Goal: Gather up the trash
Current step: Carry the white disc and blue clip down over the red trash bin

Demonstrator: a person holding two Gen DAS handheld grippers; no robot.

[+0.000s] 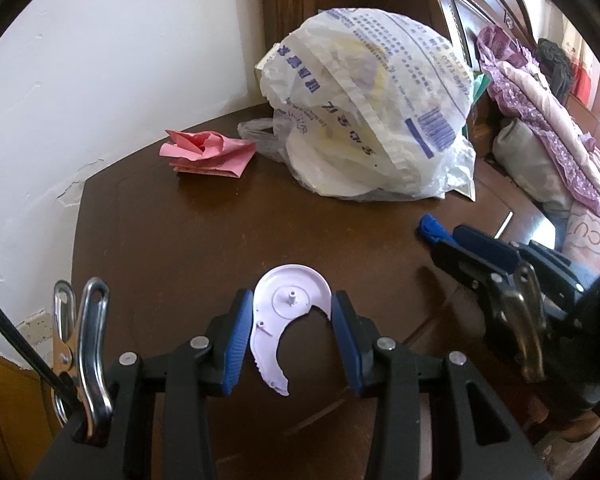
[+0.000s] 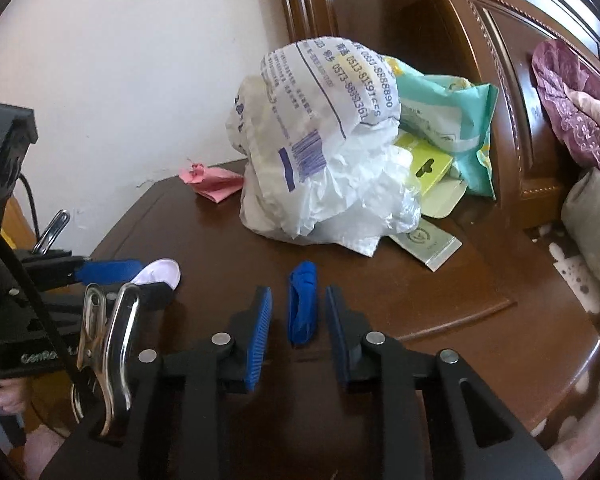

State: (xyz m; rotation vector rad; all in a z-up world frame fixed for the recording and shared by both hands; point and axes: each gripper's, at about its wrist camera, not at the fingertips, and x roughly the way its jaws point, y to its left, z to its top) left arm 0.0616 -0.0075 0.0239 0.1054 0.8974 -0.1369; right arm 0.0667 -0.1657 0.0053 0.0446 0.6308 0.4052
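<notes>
The left gripper [image 1: 292, 320] pinches a broken white plastic disc [image 1: 288, 308] between its blue pads, near the front edge of the wooden table [image 1: 180, 240]. The right gripper [image 2: 298, 320] stands spread at the table's right side, a crumpled blue scrap [image 2: 302, 304] lying loose between its pads, neither pad touching it.

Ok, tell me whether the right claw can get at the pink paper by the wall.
Probably not directly: the right claw straddles a blue scrap, and the pink paper lies far across the table, partly behind the white bag.
</notes>
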